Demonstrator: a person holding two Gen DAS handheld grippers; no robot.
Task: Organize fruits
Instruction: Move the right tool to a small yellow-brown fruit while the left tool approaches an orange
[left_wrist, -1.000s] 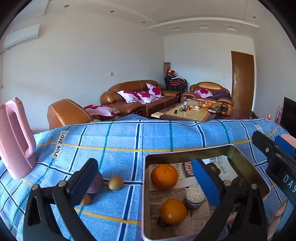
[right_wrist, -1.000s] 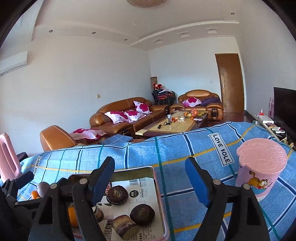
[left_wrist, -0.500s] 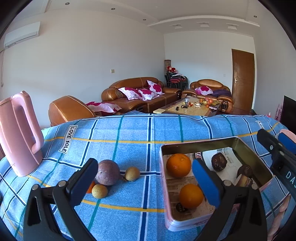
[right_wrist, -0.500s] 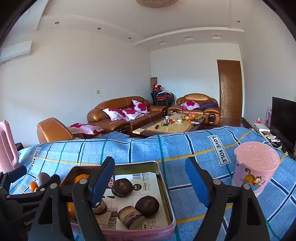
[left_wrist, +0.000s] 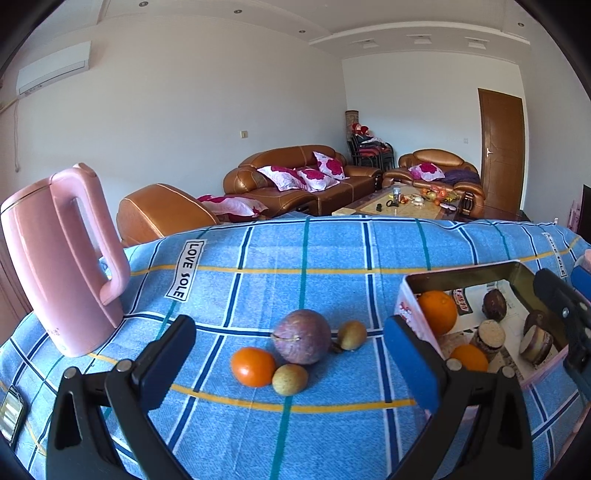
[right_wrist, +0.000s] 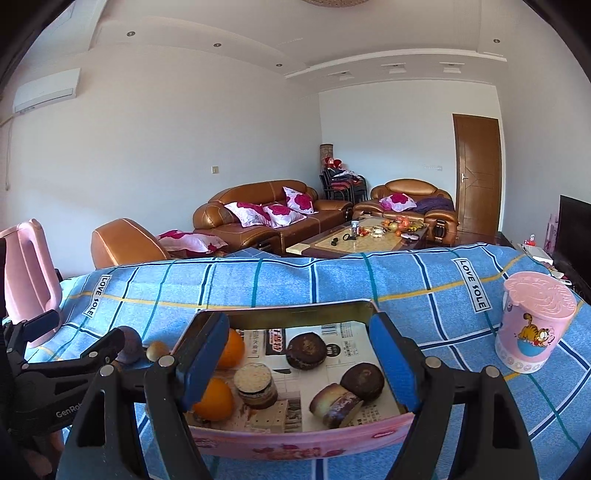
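A: What is sitting in the pink tin (right_wrist: 295, 441)?

B: Going left to right in the right wrist view: two oranges (right_wrist: 216, 400) are stacking up at its left side; a cut dark fruit (right_wrist: 256, 384) is standing beside them; a dark round fruit (right_wrist: 306, 351) is lying toward the back; another dark one (right_wrist: 364, 380) and a halved piece (right_wrist: 334, 400) are resting at lower right; printed paper is lining the bottom.

A: And outside the tin?

B: In the left wrist view, centre of frame, an orange (left_wrist: 253, 366), a purple passion fruit (left_wrist: 301, 341) and two small brownish fruits (left_wrist: 290, 379) are clustering on the blue checked cloth (left_wrist: 258, 288); a pink kettle (left_wrist: 62, 258) is standing at far left.

A: The grippers?

B: The left gripper (left_wrist: 290, 354) is hovering with jaws released around that cluster, gripping nothing; the right gripper (right_wrist: 299, 354) is hanging over the tin, jaws spread wide, empty.
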